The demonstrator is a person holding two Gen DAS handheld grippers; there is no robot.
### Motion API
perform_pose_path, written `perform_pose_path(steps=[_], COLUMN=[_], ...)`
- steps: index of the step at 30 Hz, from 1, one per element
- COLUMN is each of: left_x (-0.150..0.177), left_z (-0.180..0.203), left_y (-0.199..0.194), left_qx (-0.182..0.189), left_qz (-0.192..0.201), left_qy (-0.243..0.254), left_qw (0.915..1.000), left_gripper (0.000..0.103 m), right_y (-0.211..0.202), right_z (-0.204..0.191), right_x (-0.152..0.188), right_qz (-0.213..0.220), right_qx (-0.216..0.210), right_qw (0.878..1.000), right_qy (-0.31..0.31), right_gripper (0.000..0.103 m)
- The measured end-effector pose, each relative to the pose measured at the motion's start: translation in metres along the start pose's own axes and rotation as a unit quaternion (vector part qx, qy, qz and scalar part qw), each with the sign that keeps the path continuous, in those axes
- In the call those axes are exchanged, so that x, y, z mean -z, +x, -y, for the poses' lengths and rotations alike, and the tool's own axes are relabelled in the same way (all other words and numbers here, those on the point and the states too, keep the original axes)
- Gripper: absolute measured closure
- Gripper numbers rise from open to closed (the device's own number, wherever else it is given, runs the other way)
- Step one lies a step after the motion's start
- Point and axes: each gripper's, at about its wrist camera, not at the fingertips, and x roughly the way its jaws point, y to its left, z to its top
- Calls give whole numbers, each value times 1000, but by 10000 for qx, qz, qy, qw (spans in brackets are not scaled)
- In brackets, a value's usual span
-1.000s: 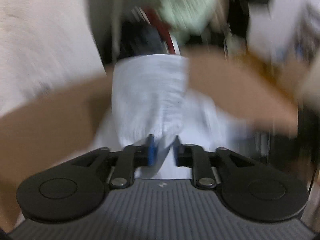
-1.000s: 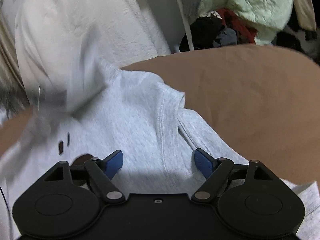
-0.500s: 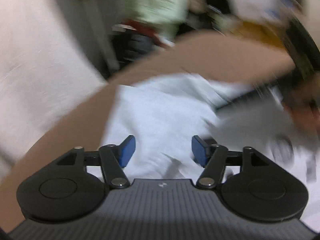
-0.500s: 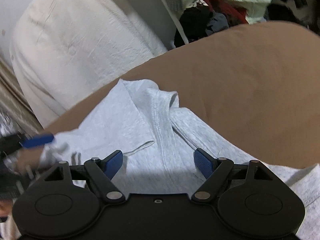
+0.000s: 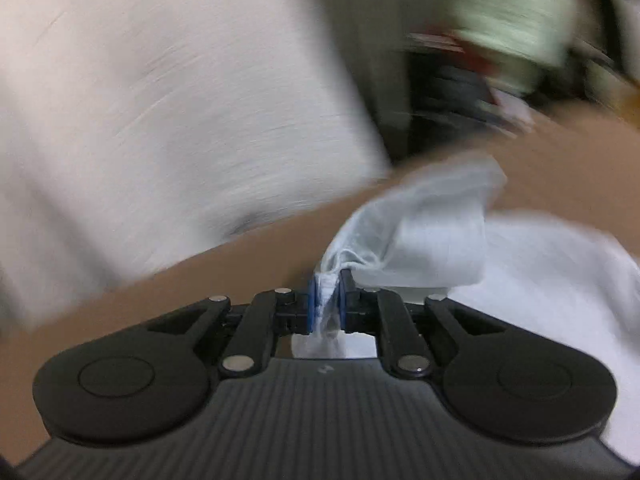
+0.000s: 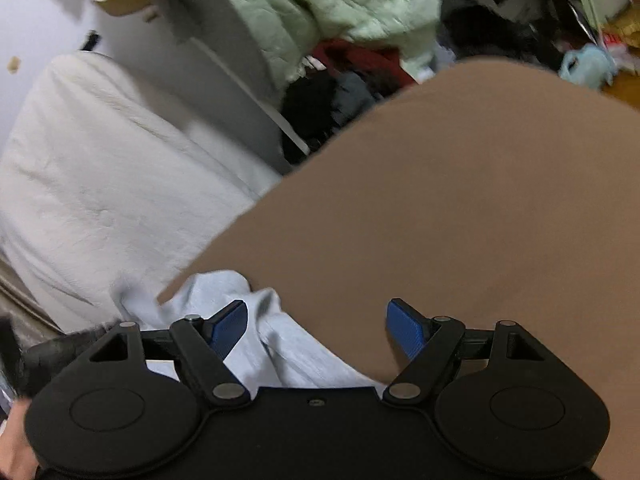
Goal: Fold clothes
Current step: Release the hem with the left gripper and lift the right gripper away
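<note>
Your left gripper [image 5: 327, 298] is closing, blue pads pinching a bunched fold of the light grey knit garment [image 5: 432, 236] at frame centre, cloth trailing right over the flat brown surface [image 5: 224, 264]. Your right gripper [image 6: 316, 328] hangs spread wide, grasping nothing, garment at lower left beneath it.

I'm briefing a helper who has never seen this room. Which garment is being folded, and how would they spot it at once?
Start from the broad brown surface that fills the foreground. At its near edge lies the light grey shirt, one bunched part pinched as the left gripper closes on it. Unlike the pale green jacket and dark clothes piled behind, it alone lies on the brown surface.
</note>
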Motion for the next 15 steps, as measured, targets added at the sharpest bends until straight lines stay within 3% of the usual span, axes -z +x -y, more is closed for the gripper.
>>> perform_pose_path(steps=[2, 4, 6, 7, 11, 15], left_x=[-7, -13, -19, -22, -29, -19], left_z=[-16, -13, -1, 10, 61, 131], left_y=[14, 0, -23, -32, -39, -36], left_qx=[-528, -420, -110, -3, 866, 1373], left_qz=[73, 537, 1012, 1059, 330, -182], left_qy=[-507, -504, -264, -48, 259, 624], left_qw=[9973, 9964, 9945, 9944, 9954, 9884], left_gripper=[85, 82, 59, 43, 43, 42], right_y=[-2, -15, -36, -46, -76, -75], right_z=[2, 10, 30, 41, 65, 64], right_x=[-2, -9, -22, -28, -39, -24], right_qz=[-157, -26, 296, 435, 502, -114], right_qx=[-53, -278, -541, -647, -591, -582], right_qw=[9999, 9995, 9980, 9965, 9962, 9982], right_qy=[-32, -167, 113, 296, 409, -125], right_gripper=[22, 22, 22, 22, 22, 21])
